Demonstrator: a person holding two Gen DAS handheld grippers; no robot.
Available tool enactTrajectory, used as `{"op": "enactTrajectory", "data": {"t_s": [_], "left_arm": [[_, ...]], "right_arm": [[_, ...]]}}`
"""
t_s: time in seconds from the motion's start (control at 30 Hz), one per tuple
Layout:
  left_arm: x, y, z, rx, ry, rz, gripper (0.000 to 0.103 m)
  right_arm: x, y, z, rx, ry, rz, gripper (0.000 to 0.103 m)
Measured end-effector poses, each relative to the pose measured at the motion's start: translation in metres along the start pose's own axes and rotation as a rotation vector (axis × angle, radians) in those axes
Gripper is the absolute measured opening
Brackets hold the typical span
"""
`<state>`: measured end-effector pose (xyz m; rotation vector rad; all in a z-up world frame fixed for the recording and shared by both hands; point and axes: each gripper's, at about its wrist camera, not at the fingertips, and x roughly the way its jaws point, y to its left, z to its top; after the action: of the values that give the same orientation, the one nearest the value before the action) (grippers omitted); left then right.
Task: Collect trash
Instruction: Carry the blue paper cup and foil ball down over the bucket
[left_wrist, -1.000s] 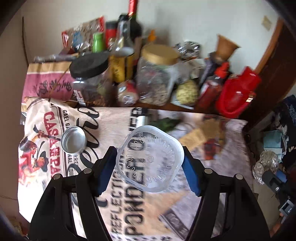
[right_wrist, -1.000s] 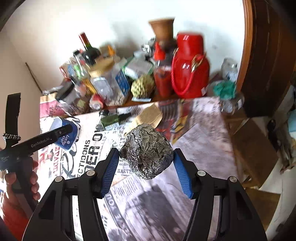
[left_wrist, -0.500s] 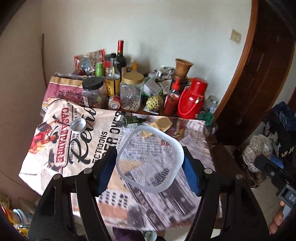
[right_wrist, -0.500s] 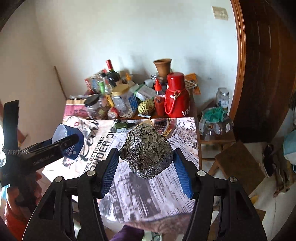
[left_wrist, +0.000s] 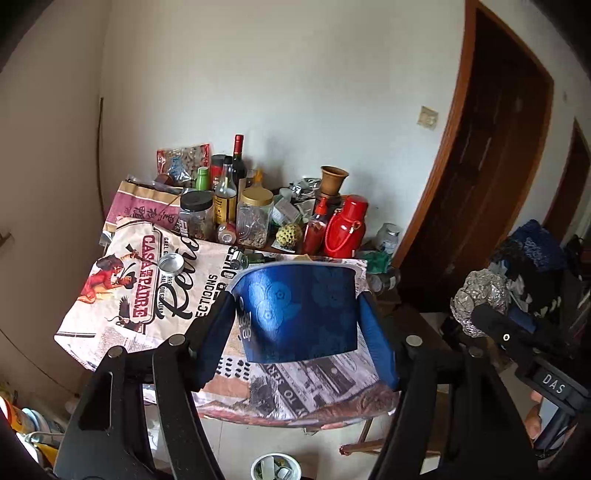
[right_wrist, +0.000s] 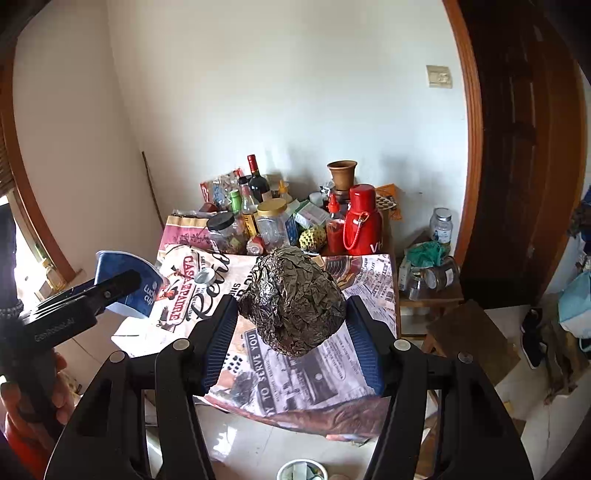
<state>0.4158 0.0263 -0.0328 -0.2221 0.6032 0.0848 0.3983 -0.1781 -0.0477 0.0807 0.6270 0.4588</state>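
Note:
My left gripper (left_wrist: 297, 325) is shut on a blue paper cup (left_wrist: 299, 314), held on its side in the air in front of the table (left_wrist: 147, 332). The cup also shows in the right wrist view (right_wrist: 127, 284). My right gripper (right_wrist: 291, 325) is shut on a crumpled ball of foil (right_wrist: 293, 299), also in the air before the table; the ball appears in the left wrist view (left_wrist: 480, 295) at the right. A white bin with trash (left_wrist: 275, 467) stands on the floor below, also at the bottom of the right wrist view (right_wrist: 301, 470).
The table is covered with printed newspaper and holds a small metal tin (left_wrist: 170, 261), jars, bottles and a red thermos (left_wrist: 347, 225) along the wall. A low stool with jars (right_wrist: 432, 284) and a dark wooden door (right_wrist: 517, 147) are at the right.
Both grippers have pulled back and up from the table with their loads. The cup in the left gripper has turned from mouth-on to side-on. The floor bin has come into view.

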Motion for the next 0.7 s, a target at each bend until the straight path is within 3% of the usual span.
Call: {"op": "enactTrajectory", "data": {"t_s": [0.33, 0.7], "left_arm": [[-0.084, 0.029, -0.057, 0.087, 0.014, -0.128, 0.065], [-0.145, 0.054, -0.125, 0.120, 0.094, -0.201, 0.064]], "right_arm": [[-0.058, 0.065, -0.068, 0.059, -0.030, -0.081, 0.057], [-0.112, 0.099, -0.141, 0.130, 0.046, -0.157, 0.057]]}}
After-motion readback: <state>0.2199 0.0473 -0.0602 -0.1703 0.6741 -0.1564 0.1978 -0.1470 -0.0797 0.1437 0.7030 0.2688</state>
